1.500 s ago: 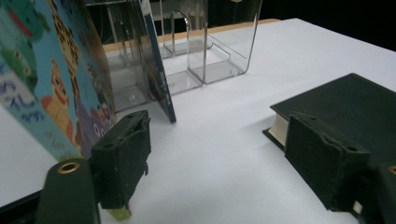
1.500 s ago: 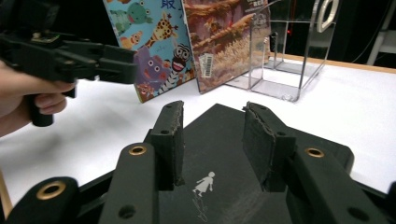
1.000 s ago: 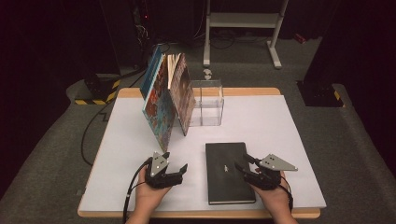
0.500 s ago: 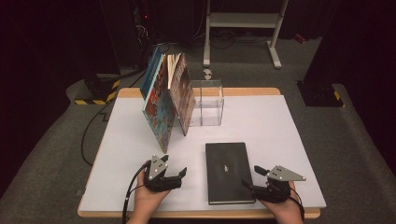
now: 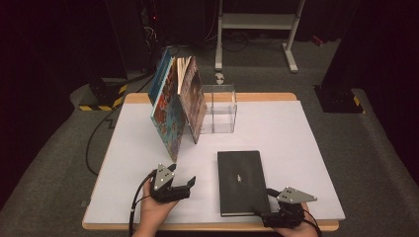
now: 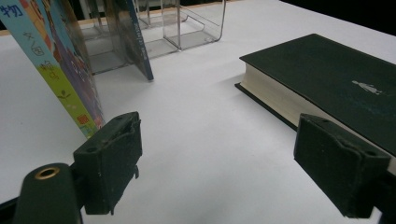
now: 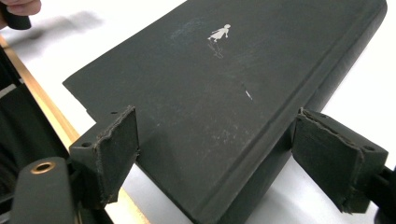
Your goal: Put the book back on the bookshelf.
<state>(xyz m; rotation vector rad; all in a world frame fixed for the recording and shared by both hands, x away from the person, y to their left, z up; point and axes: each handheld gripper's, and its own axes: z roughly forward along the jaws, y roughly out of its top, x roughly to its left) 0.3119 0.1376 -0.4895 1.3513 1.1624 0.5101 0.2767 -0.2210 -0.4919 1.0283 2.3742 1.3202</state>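
A black hardcover book (image 5: 241, 180) with a small white figure on its cover lies flat on the white table (image 5: 296, 143). My right gripper (image 5: 269, 206) is at the book's near right corner. In the right gripper view its jaws (image 7: 219, 140) have just been opening and stand wide on either side of that corner of the book (image 7: 224, 84), with neither pad pressing on it. My left gripper (image 5: 183, 177) rests open on the table left of the book. In the left gripper view nothing lies between its jaws (image 6: 219, 144), and the book (image 6: 336, 79) is ahead to the right.
Several colourful picture books (image 5: 175, 106) lean against a clear acrylic holder (image 5: 220, 108) at the table's middle back; they also appear in the left gripper view, books (image 6: 60, 60) and holder (image 6: 196, 23). The table's wooden front edge (image 7: 42, 102) runs just under the right gripper.
My right gripper has moved back toward the table's front edge and lower, to the book's near right corner, and its jaws have spread wider. The left gripper has stayed put.
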